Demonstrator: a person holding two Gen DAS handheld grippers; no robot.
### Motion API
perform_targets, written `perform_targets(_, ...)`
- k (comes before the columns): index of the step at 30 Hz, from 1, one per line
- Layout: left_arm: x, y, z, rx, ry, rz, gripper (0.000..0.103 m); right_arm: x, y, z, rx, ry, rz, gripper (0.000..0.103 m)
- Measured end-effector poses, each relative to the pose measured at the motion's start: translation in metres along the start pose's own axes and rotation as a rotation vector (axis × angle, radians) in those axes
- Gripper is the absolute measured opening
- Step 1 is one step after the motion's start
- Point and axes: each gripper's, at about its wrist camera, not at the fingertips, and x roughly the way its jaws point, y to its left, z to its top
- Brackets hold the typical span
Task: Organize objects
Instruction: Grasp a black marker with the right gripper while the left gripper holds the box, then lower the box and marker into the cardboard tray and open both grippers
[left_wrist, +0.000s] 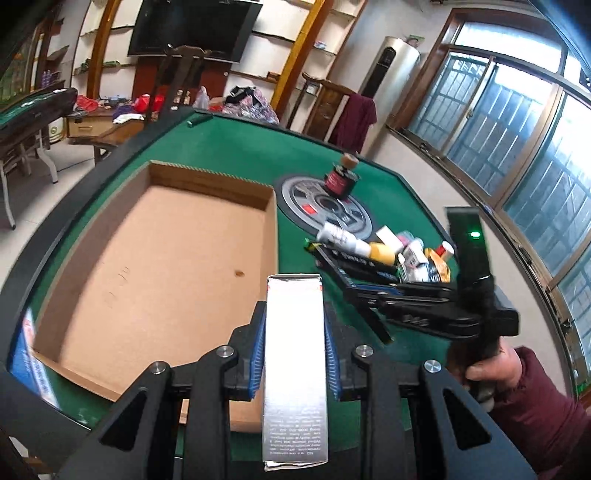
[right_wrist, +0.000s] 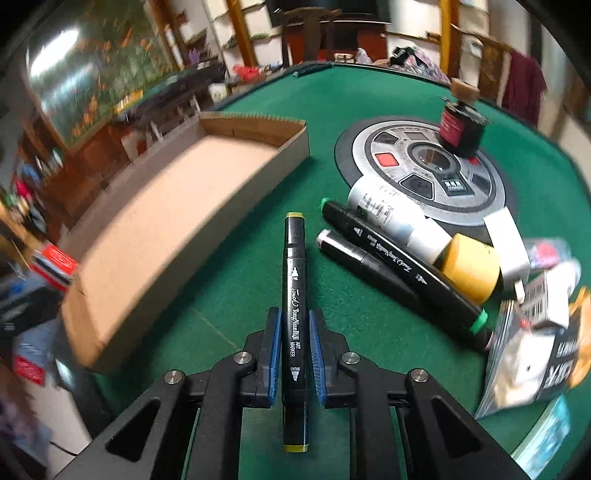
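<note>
While the left view alone shows the person's hand (left_wrist: 491, 369) on the right gripper's handle, only the right view shows that gripper (right_wrist: 293, 354) pinching a black marker (right_wrist: 294, 295) over the green table (right_wrist: 388, 332). Tilted down, the left gripper (left_wrist: 295, 354) clamps a silver box (left_wrist: 294, 350) above the cardboard tray (left_wrist: 155, 258).

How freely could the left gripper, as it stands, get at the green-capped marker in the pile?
Probably not: the left gripper is shut on a silver carton, and the right gripper lies between it and the green-capped marker.
</note>
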Motion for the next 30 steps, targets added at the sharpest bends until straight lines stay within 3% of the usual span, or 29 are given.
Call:
perform_targets(6, 0.006, 0.017, 0.041, 0.007, 0.007, 0.052, 0.027, -0.024, -0.007, 0.023, 0.160, -0.054, 0.178, 0.017)
perform_targets(8, 0.019, 0.023, 0.057, -0.007, 0.025, 0.045, 0.027, -0.021, -0.002, 0.041, 0.213, -0.052, 0.247, 0.017)
perform_targets(12, 0.056, 0.040, 0.087, -0.050, 0.064, 0.063, 0.026, 0.001, 0.011, 0.071, 0.301, -0.028, 0.301, 0.017)
perform_targets(19, 0.120, 0.073, 0.102, -0.138, 0.143, 0.090, 0.026, 0.047, 0.029, 0.104, 0.367, 0.011, 0.230, 0.017)
perform_targets(25, 0.143, 0.086, 0.100, -0.204, 0.154, 0.062, 0.027, 0.069, 0.030, 0.108, 0.386, 0.030, 0.161, 0.017)
perform_targets(27, 0.147, 0.092, 0.101, -0.241, 0.144, 0.036, 0.035, 0.074, 0.028, 0.110, 0.390, 0.036, 0.151, 0.017)
perform_targets(29, 0.145, 0.098, 0.099, -0.283, 0.123, 0.034, 0.059, 0.072, 0.027, 0.111, 0.386, 0.031, 0.132, 0.018)
perform_targets(30, 0.142, 0.102, 0.098, -0.302, 0.112, 0.034, 0.064, 0.071, 0.027, 0.112, 0.385, 0.029, 0.122, 0.018)
